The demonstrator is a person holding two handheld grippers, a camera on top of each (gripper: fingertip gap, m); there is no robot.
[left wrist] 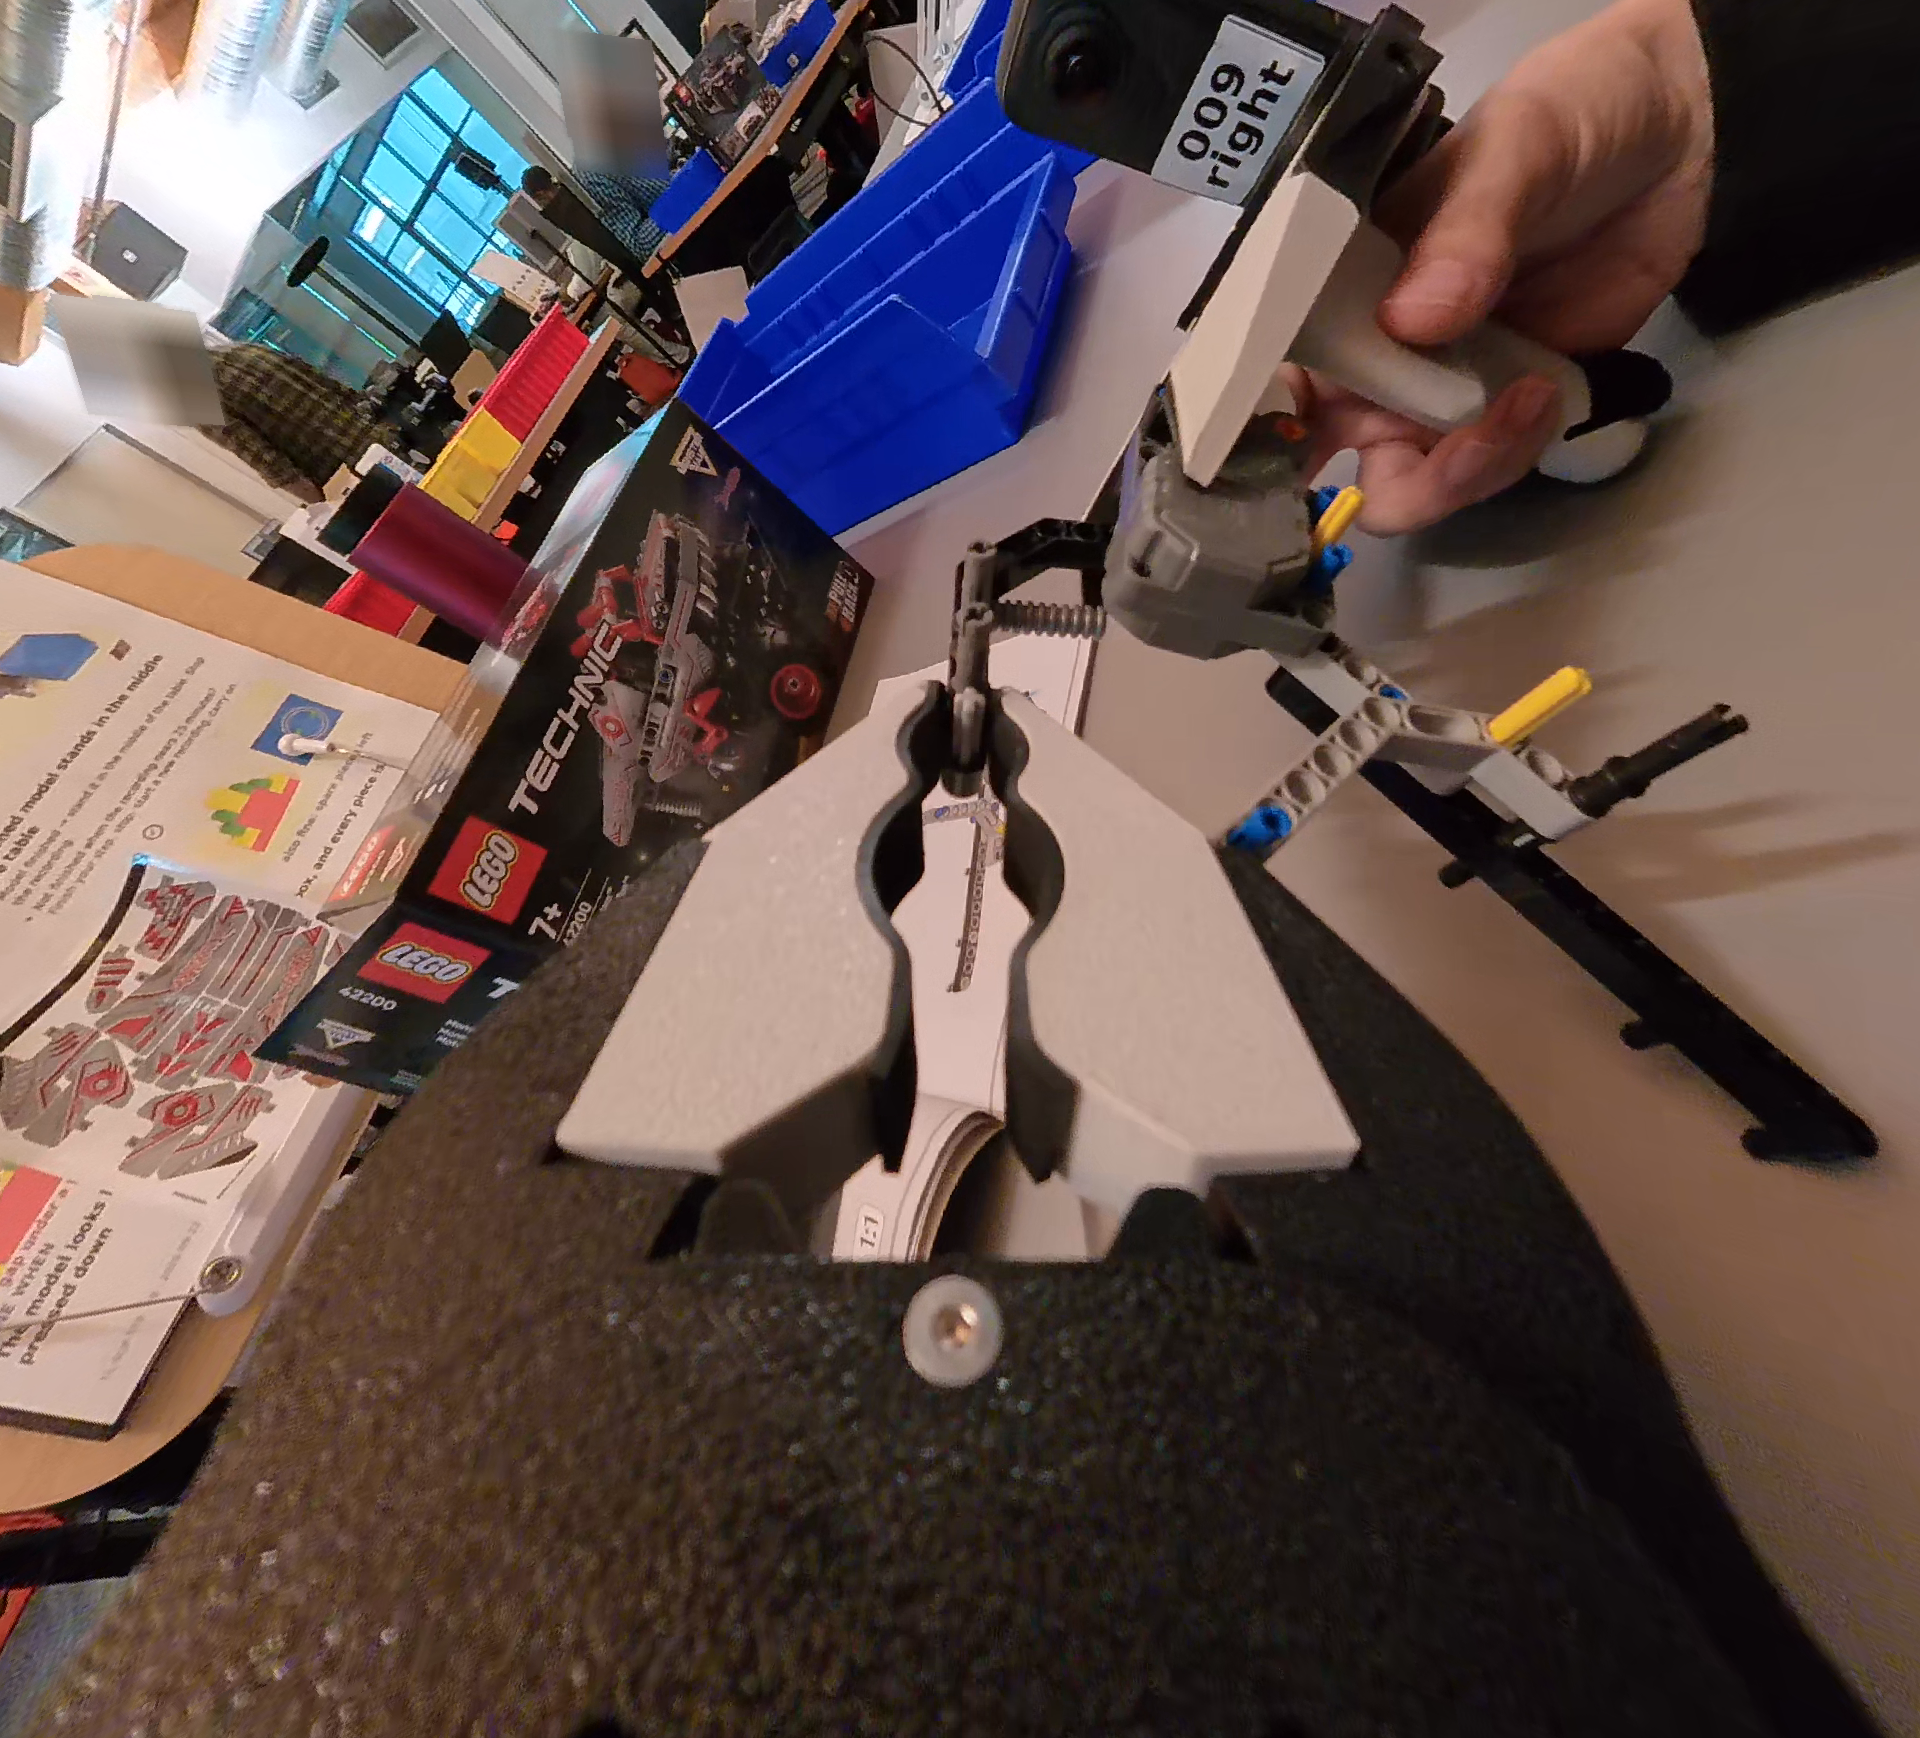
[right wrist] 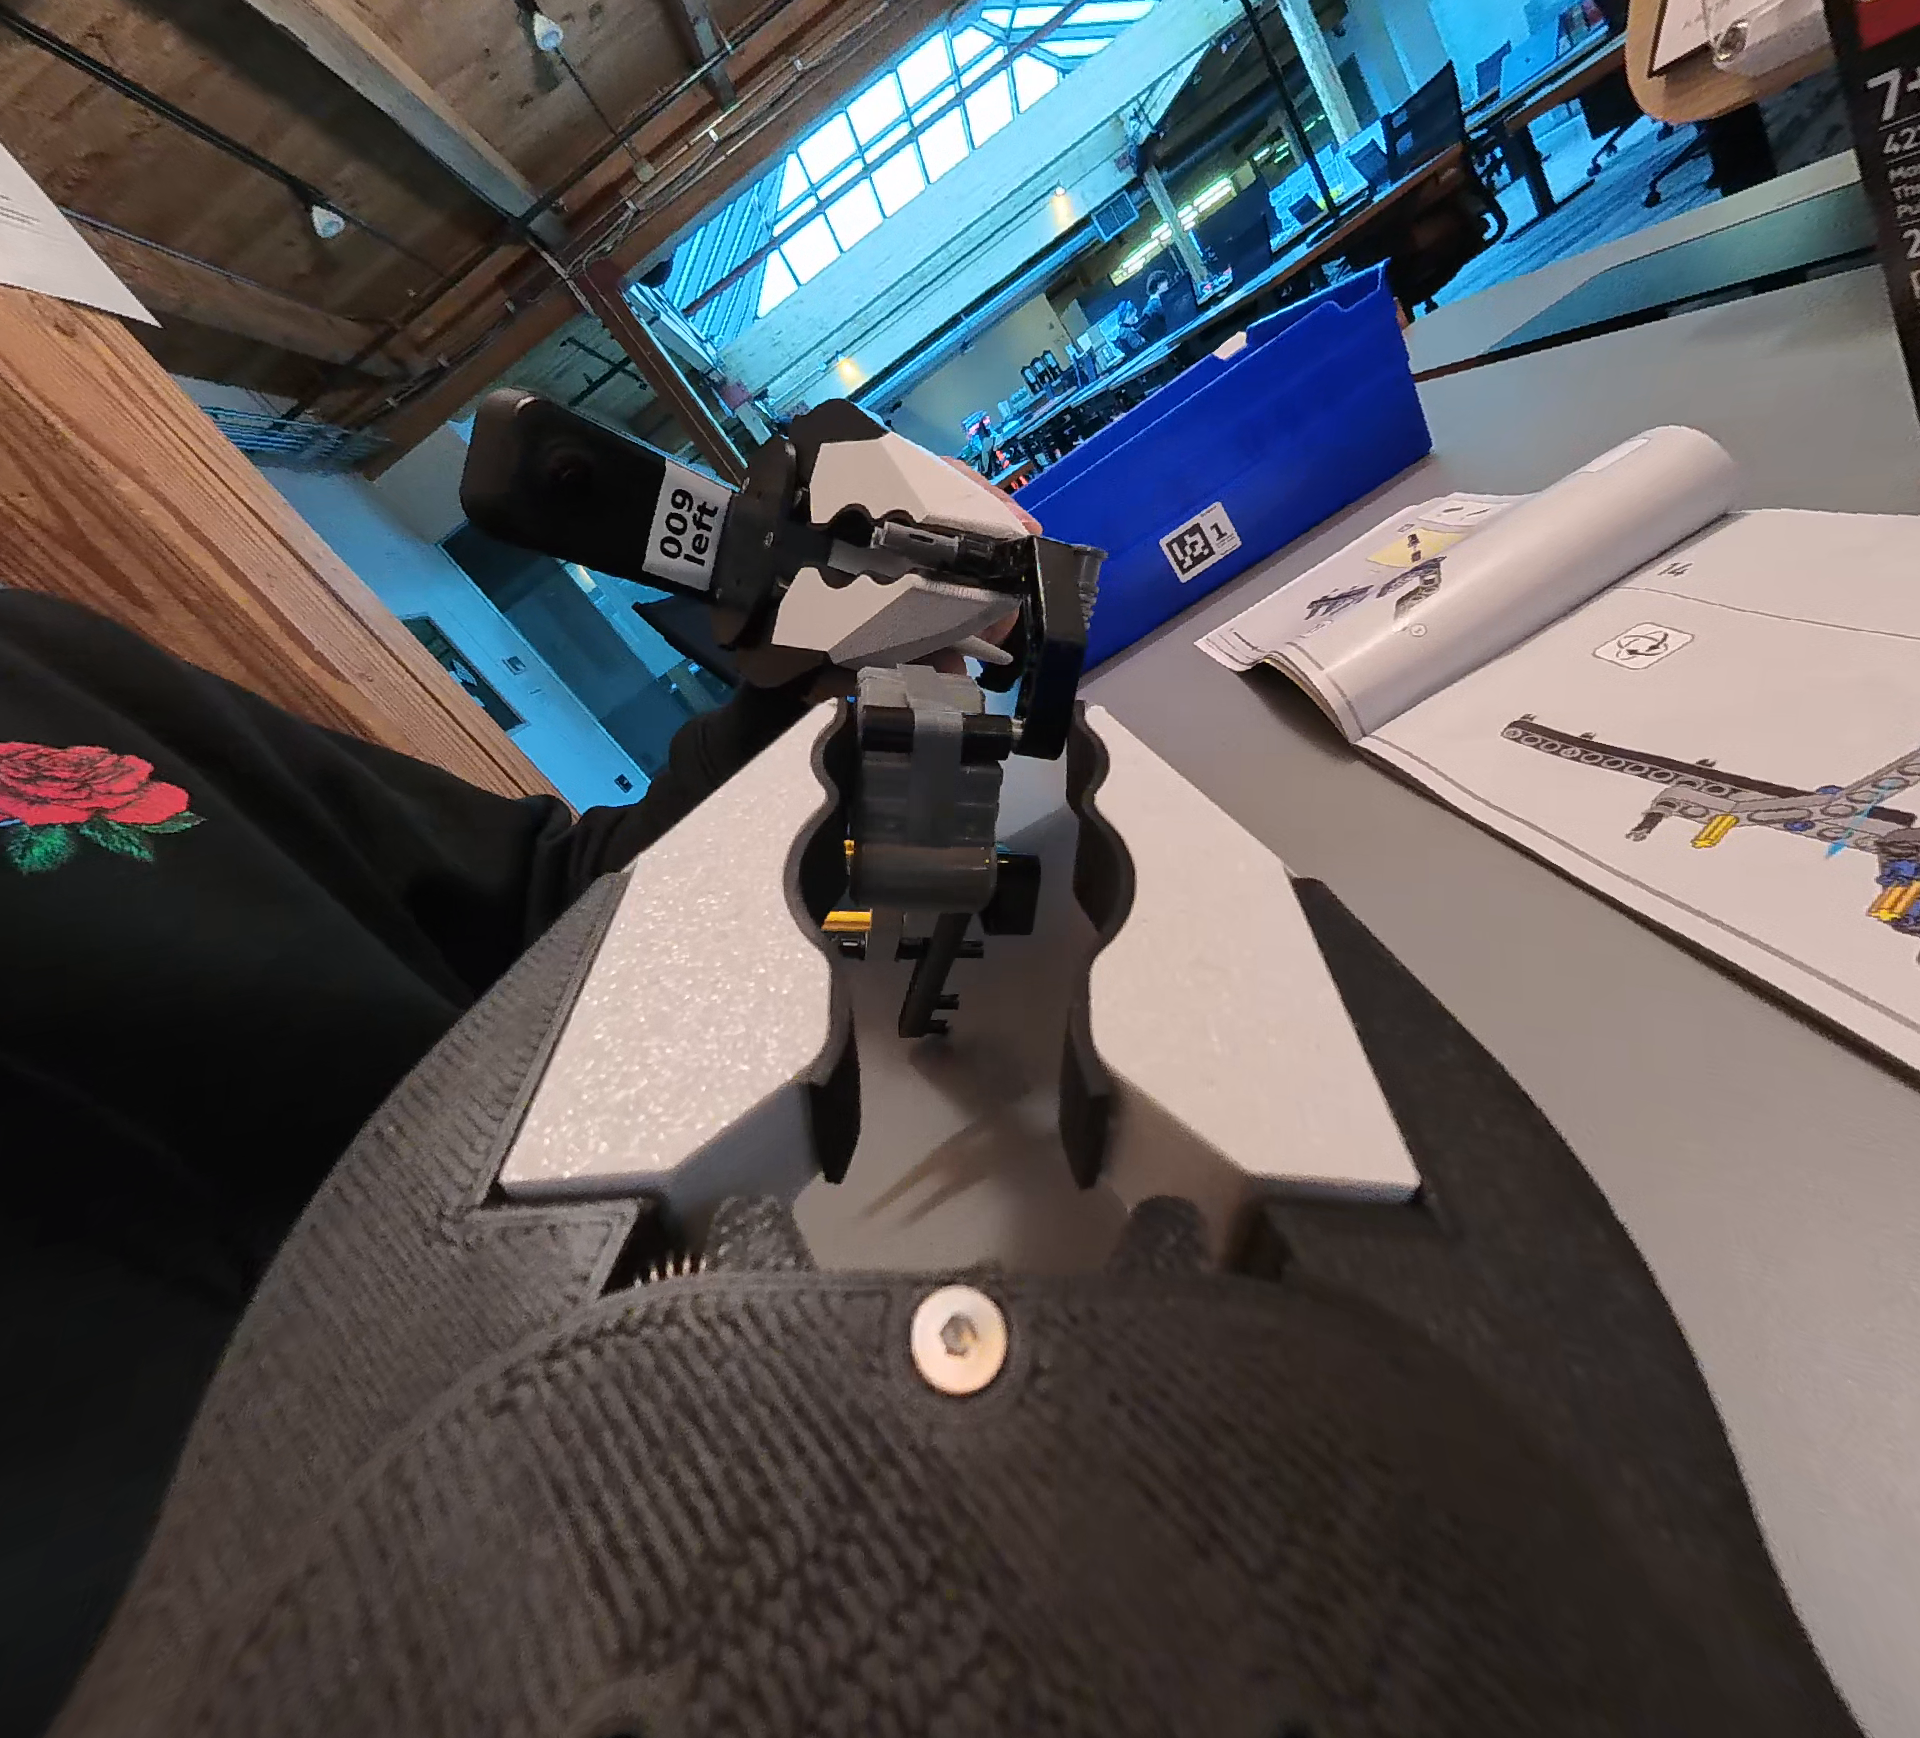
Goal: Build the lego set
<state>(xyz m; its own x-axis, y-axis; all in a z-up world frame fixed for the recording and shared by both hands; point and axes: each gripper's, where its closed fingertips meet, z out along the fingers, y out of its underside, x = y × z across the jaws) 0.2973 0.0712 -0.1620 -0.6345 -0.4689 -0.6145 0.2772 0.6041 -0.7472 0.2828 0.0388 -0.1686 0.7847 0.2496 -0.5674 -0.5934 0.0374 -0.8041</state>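
My left gripper (left wrist: 964,714) is shut on a dark grey axle piece (left wrist: 968,649) at its fingertips. The axle joins a metal spring (left wrist: 1044,618) and a black link to a grey block (left wrist: 1205,576). My right gripper (left wrist: 1221,441) comes from the upper right and grips that block. Light grey beams (left wrist: 1371,732) with yellow pins (left wrist: 1538,701) and blue pins, and a long black beam (left wrist: 1621,950), hang from the block above the table. In the right wrist view my right gripper (right wrist: 951,738) is shut around the grey block (right wrist: 925,805), with the left gripper (right wrist: 1003,566) just beyond it.
An open instruction booklet (right wrist: 1558,701) lies on the grey table (right wrist: 1558,1221). The set's black box (left wrist: 644,753) stands at the left beside a sticker sheet (left wrist: 177,1013) on a wooden board. Blue bins (left wrist: 904,317) stand behind; one shows in the right wrist view (right wrist: 1247,462). The gap from one gripper's tips to the other's is roughly 4 centimeters.
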